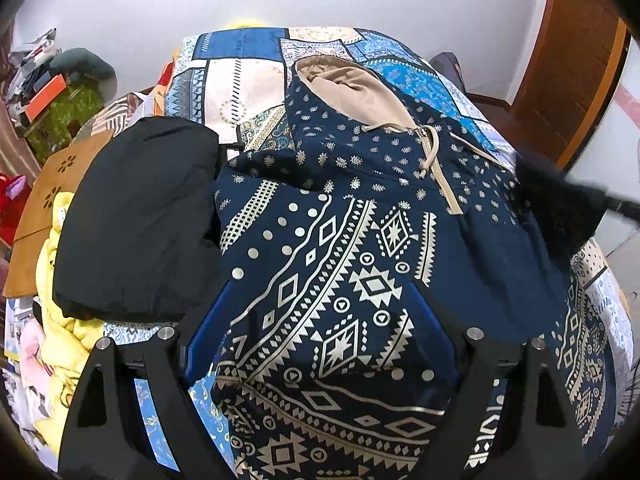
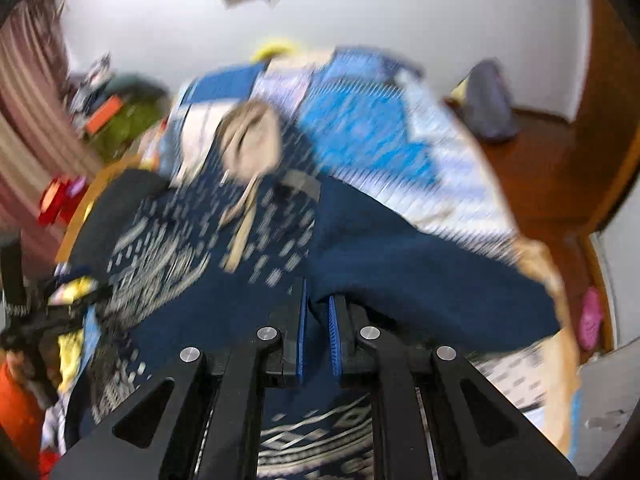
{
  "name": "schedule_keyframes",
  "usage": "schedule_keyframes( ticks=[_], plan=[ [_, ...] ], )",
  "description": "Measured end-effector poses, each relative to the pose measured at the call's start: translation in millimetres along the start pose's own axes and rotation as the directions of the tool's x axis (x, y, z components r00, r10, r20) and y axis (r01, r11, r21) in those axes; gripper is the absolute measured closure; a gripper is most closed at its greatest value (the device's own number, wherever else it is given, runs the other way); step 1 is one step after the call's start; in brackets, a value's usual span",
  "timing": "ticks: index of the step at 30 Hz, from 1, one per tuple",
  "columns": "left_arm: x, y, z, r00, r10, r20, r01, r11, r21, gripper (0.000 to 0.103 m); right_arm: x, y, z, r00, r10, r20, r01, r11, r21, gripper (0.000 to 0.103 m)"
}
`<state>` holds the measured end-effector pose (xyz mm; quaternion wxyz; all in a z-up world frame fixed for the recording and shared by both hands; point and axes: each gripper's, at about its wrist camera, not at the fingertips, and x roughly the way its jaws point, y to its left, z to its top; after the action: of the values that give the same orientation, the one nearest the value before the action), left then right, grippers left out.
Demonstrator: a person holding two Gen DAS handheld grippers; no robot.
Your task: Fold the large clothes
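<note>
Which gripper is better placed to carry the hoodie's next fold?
Right. The right gripper is shut on a plain navy part of the hoodie, likely a sleeve, ready to carry across. The left gripper hangs open over the patterned front, holding nothing.

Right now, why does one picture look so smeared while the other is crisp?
Right wrist view: the navy hoodie and bedspread streak with motion blur, only the tongs stay sharp. Left wrist view: the print is crisp, though the fisheye bulges the bed and darkens the corners.
</note>
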<state>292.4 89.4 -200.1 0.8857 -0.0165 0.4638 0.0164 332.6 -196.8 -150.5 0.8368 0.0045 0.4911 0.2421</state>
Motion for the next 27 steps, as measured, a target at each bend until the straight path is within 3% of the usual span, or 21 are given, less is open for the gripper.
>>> schedule_keyframes(
  ticks=[3, 7, 9, 11, 14, 21, 27],
  plan=[
    [-1, -1, -3, 1.0, 0.0, -0.004, 0.0, 1.0, 0.006, 0.017, 28, 6, -17, 0.991, 0.016, -0.136, -0.017, 1.0, -0.003, 0.091],
    [-2, -1, -5, 1.0, -0.001, -0.007, 0.001, 1.0, 0.01, 0.017, 41, 0, -28, 0.981, 0.039, -0.189, -0.03, 0.998, 0.048, 0.088],
    [-2, -2, -5, 1.0, -0.003, -0.009, 0.003, 1.0, 0.008, 0.017, 36, -7, -29, 0.982, 0.049, -0.183, -0.035, 0.996, 0.081, 0.085],
    [0, -4, -5, 1.0, -0.006, -0.012, 0.007, 1.0, 0.006, 0.017, 23, -17, -29, 0.987, 0.043, -0.155, -0.025, 0.993, 0.116, 0.072],
    [3, -10, -3, 1.0, -0.011, -0.016, 0.011, 1.0, 0.01, 0.017, 1, -30, -28, 0.996, 0.024, -0.085, -0.01, 0.988, 0.154, 0.061],
    [8, -24, 2, 1.0, -0.02, -0.018, 0.021, 0.999, 0.031, 0.017, -34, -82, -26, 0.998, -0.061, 0.033, 0.047, 0.944, 0.326, 0.056],
    [12, -32, 5, 0.999, -0.027, -0.022, 0.028, 0.999, 0.038, 0.017, -13, -139, -39, 0.998, -0.06, 0.002, 0.05, 0.85, 0.525, 0.056]
  ],
)
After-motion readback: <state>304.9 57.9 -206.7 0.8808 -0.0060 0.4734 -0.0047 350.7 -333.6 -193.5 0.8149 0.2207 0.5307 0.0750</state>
